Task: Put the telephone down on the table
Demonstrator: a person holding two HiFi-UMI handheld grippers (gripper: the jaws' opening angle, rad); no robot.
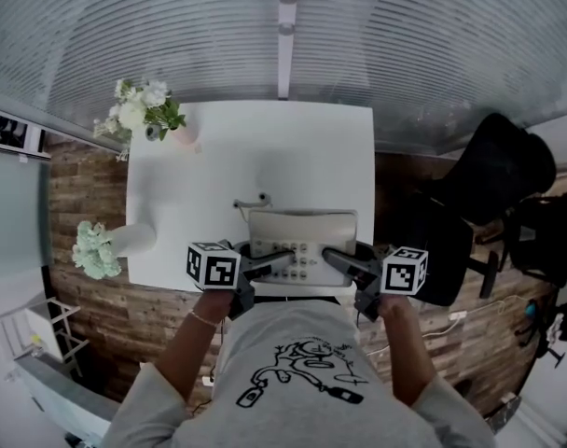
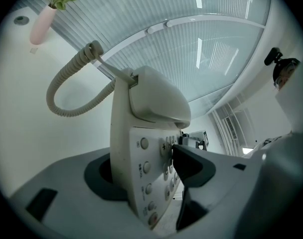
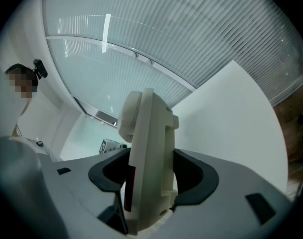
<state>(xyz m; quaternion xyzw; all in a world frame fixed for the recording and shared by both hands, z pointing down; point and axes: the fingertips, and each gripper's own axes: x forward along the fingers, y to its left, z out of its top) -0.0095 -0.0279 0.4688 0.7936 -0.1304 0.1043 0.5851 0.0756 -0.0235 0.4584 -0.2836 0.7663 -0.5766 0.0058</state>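
Observation:
A beige desk telephone (image 1: 302, 241) with its handset on the cradle hangs between my two grippers over the near edge of the white table (image 1: 311, 157). My left gripper (image 1: 269, 261) is shut on the telephone's left side, my right gripper (image 1: 344, 261) on its right side. In the left gripper view the keypad face (image 2: 149, 173) stands between the dark pads (image 2: 99, 178), and the coiled cord (image 2: 67, 93) loops off to the left. In the right gripper view the telephone's edge (image 3: 149, 168) is clamped between the pads (image 3: 196, 178). Whether the base touches the table I cannot tell.
A pink vase with white flowers (image 1: 148, 110) stands at the table's far left corner. A white vase (image 1: 130, 239) with pale flowers lies at the left edge. A black chair (image 1: 493, 194) stands to the right of the table. The cord's loop (image 1: 251, 201) lies behind the telephone.

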